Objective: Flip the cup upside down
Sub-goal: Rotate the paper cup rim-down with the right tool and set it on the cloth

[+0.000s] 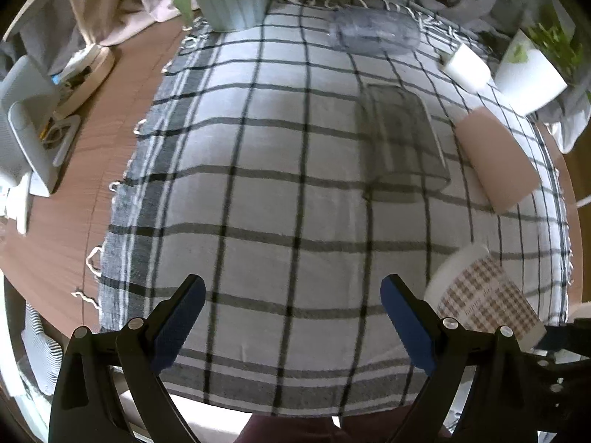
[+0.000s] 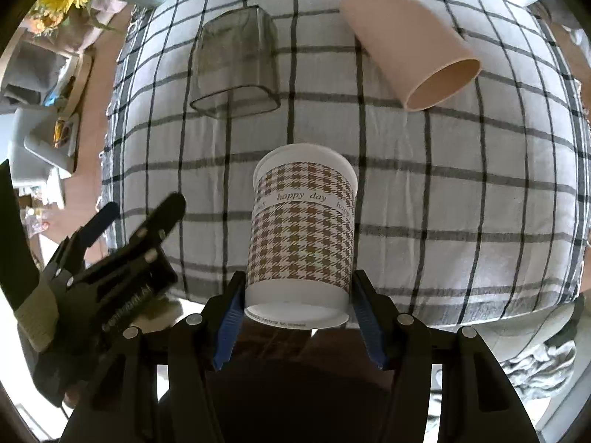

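Note:
A paper cup with a brown houndstooth pattern and the words "happy day" (image 2: 301,229) is held in my right gripper (image 2: 297,304), whose blue pads are shut on its base end. The cup lies along the fingers, its far end pointing over the checked cloth (image 2: 424,199). The same cup shows at the lower right of the left wrist view (image 1: 484,295). My left gripper (image 1: 293,317) is open and empty above the near part of the cloth. It also shows at the left of the right wrist view (image 2: 147,206).
A smoky clear square glass (image 2: 236,62) and a pink cup (image 2: 406,44) lie on their sides on the cloth. A clear tumbler (image 1: 373,31), a white cup (image 1: 467,66), a white planter (image 1: 528,74) and a pale ribbed vase (image 1: 232,0) stand at the far end. A wooden table (image 1: 74,199) carries clutter at left.

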Demonstrator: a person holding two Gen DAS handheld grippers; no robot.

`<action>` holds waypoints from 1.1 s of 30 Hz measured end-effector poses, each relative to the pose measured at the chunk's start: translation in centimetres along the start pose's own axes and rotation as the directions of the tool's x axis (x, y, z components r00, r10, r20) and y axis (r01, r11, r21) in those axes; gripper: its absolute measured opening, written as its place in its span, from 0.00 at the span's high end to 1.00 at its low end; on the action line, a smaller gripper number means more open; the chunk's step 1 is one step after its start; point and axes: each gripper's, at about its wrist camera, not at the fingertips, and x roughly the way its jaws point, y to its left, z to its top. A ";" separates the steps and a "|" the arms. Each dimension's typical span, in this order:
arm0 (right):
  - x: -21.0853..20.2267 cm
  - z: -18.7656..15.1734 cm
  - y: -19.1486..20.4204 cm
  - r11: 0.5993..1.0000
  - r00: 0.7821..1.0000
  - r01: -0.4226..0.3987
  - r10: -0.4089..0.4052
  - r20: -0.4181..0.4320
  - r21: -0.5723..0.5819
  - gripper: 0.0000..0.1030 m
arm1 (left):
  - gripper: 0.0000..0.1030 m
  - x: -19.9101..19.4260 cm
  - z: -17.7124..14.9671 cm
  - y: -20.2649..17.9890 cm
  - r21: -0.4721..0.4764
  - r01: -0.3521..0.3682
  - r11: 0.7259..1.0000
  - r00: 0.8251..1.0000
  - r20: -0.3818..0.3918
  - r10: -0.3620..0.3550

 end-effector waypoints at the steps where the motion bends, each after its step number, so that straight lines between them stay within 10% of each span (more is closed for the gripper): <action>1: -0.1 0.1 0.0 1.000 1.000 -0.003 0.003 -0.013 0.005 0.45 | 0.06 -0.1 0.0 0.1 0.001 -0.003 1.000 1.000 0.005 0.003; 33: 1.2 4.0 3.6 0.989 0.984 0.144 -0.139 0.115 -0.029 0.35 | 0.06 0.2 1.2 2.9 -0.039 -0.045 0.998 0.999 0.015 0.046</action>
